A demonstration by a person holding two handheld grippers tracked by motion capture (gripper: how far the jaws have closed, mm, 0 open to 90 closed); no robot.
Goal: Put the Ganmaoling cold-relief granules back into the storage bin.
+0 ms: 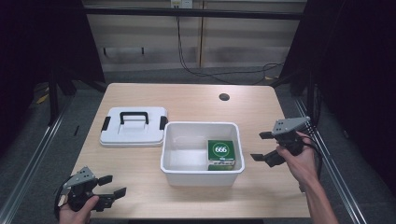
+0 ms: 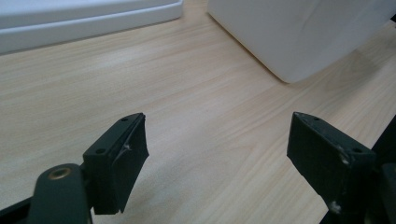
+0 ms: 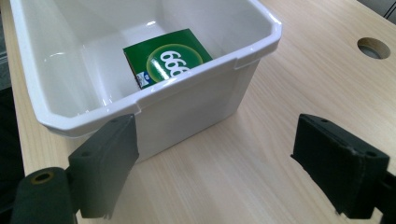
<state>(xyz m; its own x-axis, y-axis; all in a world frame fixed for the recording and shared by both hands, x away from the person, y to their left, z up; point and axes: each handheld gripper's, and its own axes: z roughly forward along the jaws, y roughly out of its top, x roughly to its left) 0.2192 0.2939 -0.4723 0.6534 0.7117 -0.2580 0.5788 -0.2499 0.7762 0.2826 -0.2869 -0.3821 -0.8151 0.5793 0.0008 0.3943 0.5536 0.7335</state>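
The green box (image 1: pixel 221 153) is lying flat in the right half of the white bin (image 1: pixel 201 126), mid-desk (image 1: pixel 261 186). Judged step: box stowed, lid (image 1: pixel 133 127) lying left of the bin, awaiting fitting. Right tongs (image 1: pixel 259 146), spread and empty, are hovering just right of the bin; left tongs (image 1: pixel 112 185), likewise spread, are waiting near the front-left edge. Next move calls for gripping the lid.

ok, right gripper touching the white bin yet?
Apart. In the high view the right gripper sits with open jaws off the right wall of the white bin, with bare table between them.
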